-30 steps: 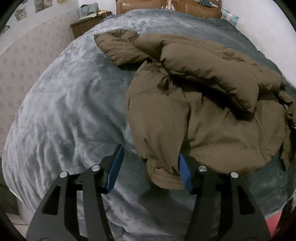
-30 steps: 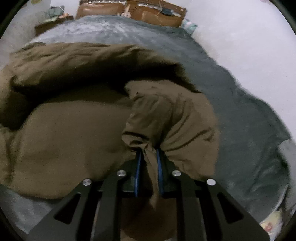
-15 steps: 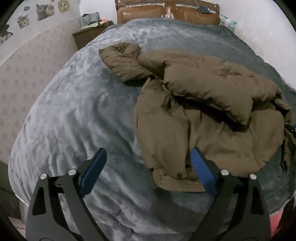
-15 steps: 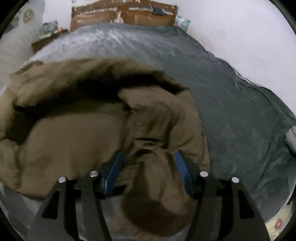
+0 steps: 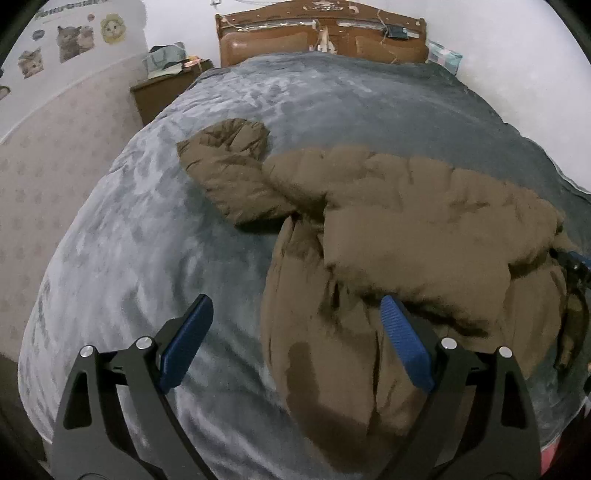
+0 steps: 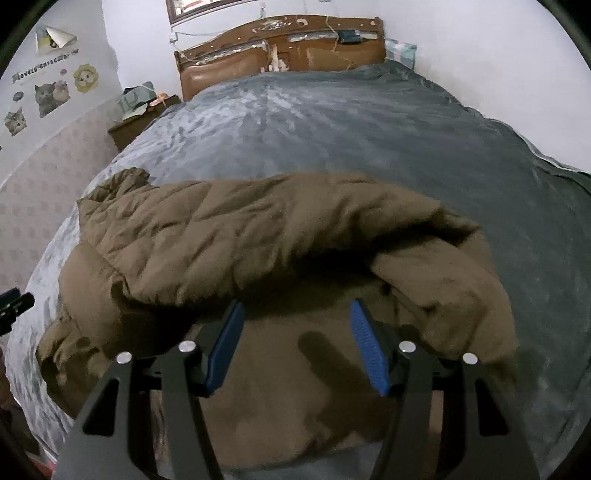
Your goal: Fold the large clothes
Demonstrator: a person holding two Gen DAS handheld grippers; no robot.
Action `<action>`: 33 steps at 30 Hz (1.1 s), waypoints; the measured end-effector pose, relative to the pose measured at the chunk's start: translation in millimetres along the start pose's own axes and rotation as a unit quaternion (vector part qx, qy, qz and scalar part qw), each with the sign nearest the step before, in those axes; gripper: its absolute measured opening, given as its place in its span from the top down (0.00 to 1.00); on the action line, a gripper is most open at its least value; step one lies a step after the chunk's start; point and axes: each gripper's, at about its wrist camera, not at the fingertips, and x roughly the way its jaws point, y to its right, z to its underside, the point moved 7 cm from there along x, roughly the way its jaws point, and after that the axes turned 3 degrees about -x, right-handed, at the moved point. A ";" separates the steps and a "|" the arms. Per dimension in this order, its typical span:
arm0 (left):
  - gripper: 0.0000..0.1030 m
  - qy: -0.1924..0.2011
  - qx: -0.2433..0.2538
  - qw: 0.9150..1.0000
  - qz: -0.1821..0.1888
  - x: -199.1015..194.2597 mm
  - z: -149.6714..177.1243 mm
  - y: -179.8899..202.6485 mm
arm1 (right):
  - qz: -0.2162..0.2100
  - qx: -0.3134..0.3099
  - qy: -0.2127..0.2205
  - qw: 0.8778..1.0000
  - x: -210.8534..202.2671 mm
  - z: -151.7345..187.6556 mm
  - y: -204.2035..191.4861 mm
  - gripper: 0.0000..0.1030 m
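Both claws released: my left claw point(image 5: 295, 332) straddles the jacket point(image 5: 388, 229) edge, its length running rightward toward my right claw point(image 6: 297, 343).

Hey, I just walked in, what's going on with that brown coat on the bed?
A person holding a two-finger tool in each hand is folding a brown puffer jacket on a bed covered with a grey blanket. Right now neither tool grips anything: the left tool hangs open over the jacket's near edge, and the right tool hangs open above its body. One sleeve lies folded across the jacket; the hood sticks out toward the headboard.
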 end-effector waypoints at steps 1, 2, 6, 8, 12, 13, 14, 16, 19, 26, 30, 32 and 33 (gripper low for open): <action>0.11 -0.002 0.010 1.000 0.000 4.6 -5.9 -0.2 | 0.003 -0.008 0.000 1.000 1.7 -4.0 -3.2 0.41; 0.11 -0.005 0.019 1.000 -0.003 8.7 -9.7 -1.0 | 0.009 -0.023 -0.002 1.000 4.2 -6.9 -5.7 0.41; 0.11 -0.015 0.026 1.000 -0.003 26.3 -22.7 -8.3 | 0.015 -0.043 -0.014 0.999 12.6 -17.1 -1.9 0.41; 0.11 -0.019 0.024 1.000 0.001 35.5 -29.7 -11.6 | 0.024 -0.049 -0.017 0.998 18.7 -21.8 2.4 0.41; 0.23 -0.019 0.042 0.999 -0.009 57.1 -44.8 -22.5 | 0.035 -0.073 -0.024 0.996 29.3 -23.8 2.8 0.41; 0.26 -0.024 0.043 0.999 -0.005 61.3 -46.0 -23.9 | 0.035 -0.079 -0.026 0.996 31.4 -23.4 2.5 0.42; 0.34 -0.032 0.047 0.998 0.000 70.1 -48.2 -27.7 | 0.036 -0.088 -0.029 0.995 33.1 -23.2 1.6 0.43; 0.51 -0.042 0.054 0.998 -0.003 83.5 -51.2 -34.2 | 0.037 -0.105 -0.033 0.993 34.2 -22.7 -0.5 0.53; 0.73 -0.069 0.065 0.995 -0.002 104.7 -52.2 -39.7 | 0.033 -0.114 -0.043 0.992 34.0 -18.3 -1.4 0.69; 0.73 -0.087 0.073 0.993 0.029 131.6 -55.5 -22.1 | 0.027 -0.108 -0.069 0.991 50.2 -13.5 5.6 0.80; 0.70 -0.091 0.070 0.993 0.035 146.6 -64.9 -10.8 | 0.011 -0.101 -0.062 0.993 72.5 -24.3 1.8 0.79; 0.53 -0.078 0.067 0.994 0.029 147.9 -78.6 -8.3 | 0.005 -0.099 -0.043 0.994 76.2 -40.3 0.8 0.78; 0.45 -0.071 0.061 0.995 0.028 148.0 -87.4 -8.8 | 0.003 -0.096 -0.038 0.995 77.6 -47.5 1.3 0.78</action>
